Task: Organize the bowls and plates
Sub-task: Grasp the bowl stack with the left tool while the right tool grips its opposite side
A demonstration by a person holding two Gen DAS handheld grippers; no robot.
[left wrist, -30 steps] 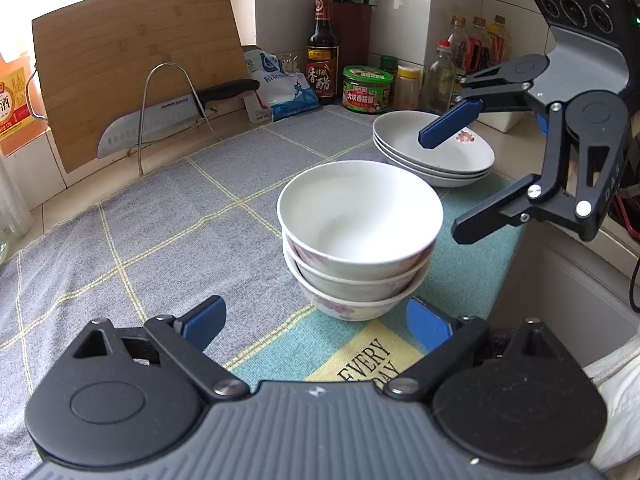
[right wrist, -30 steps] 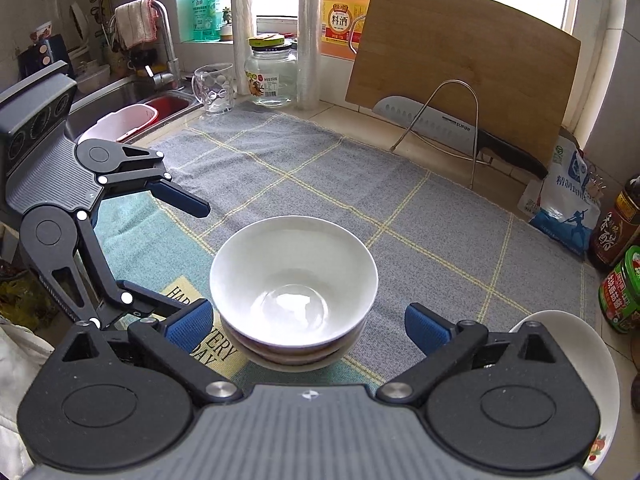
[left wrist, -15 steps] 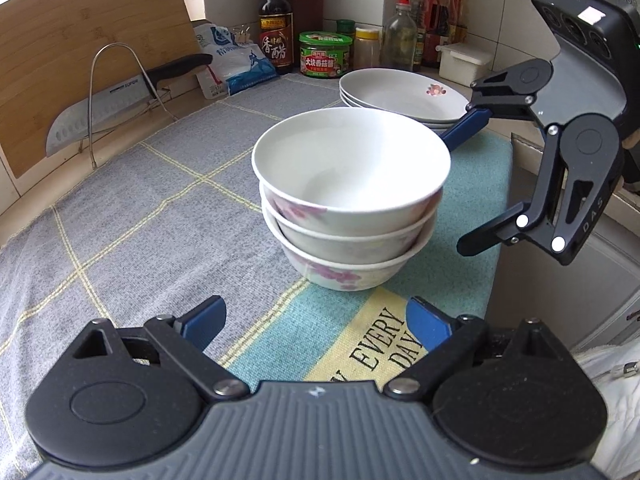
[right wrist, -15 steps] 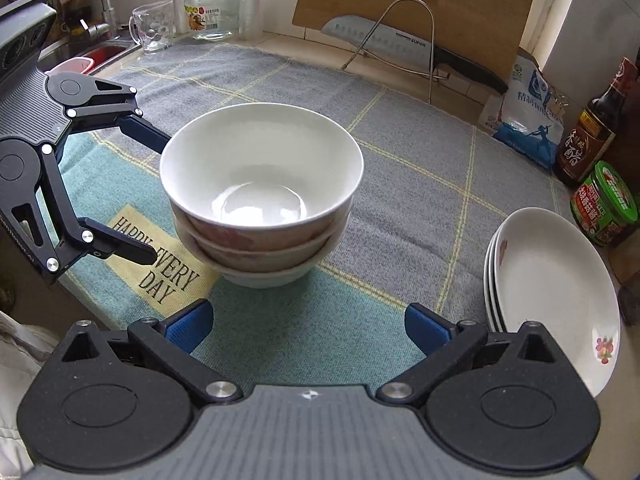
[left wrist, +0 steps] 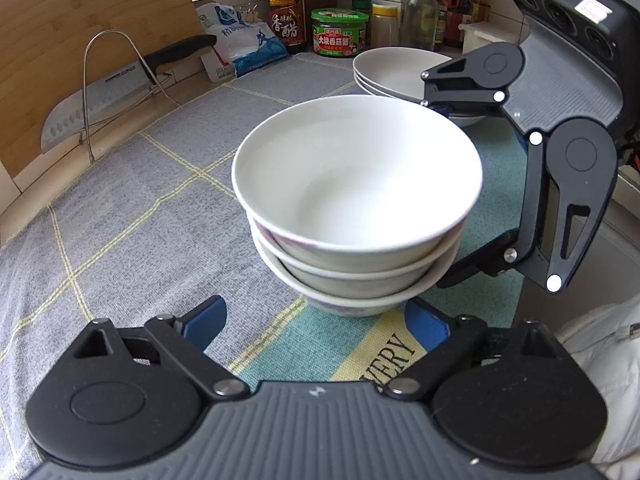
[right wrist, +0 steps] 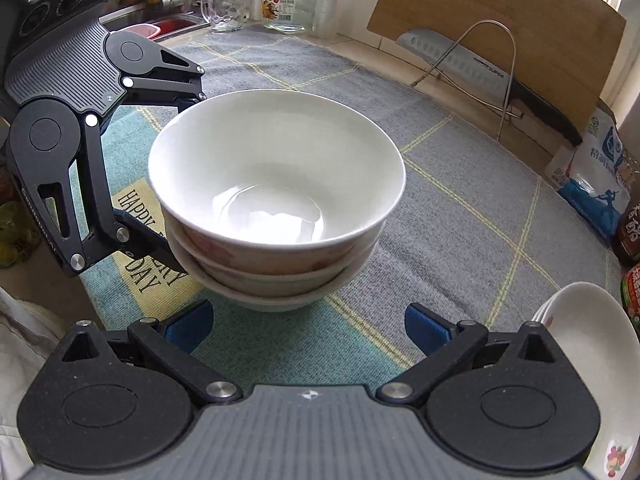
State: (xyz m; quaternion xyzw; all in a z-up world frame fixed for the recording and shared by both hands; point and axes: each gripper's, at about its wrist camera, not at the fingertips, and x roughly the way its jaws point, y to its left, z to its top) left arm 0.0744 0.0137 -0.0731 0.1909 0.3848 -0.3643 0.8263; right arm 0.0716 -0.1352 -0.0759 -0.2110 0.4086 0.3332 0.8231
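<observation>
Stack of three white bowls [left wrist: 356, 208] — nested, upright, on the teal and yellow end of the cloth [left wrist: 132, 208] that covers the table. It stands ahead of both sets of jaws, between their spread blue pads and touched by none.

Left gripper [left wrist: 316, 320]: jaws wide apart, nothing between the pads but cloth; the stack's foot sits just beyond them. Right gripper [right wrist: 308, 328]: jaws likewise spread, bowls just ahead.

Stack of plates [left wrist: 394, 70] — beyond the bowls in the left view, partly hidden behind the right gripper; in the right view it is cut off at the lower right edge.

Left view only: green-lidded jar [left wrist: 340, 32], row of bottles at the wall. Right view only: glass mug [right wrist: 224, 8], sink corner — blurred. Both: knife [left wrist: 120, 84] in a wire rack against the cutting board [left wrist: 96, 20].
</observation>
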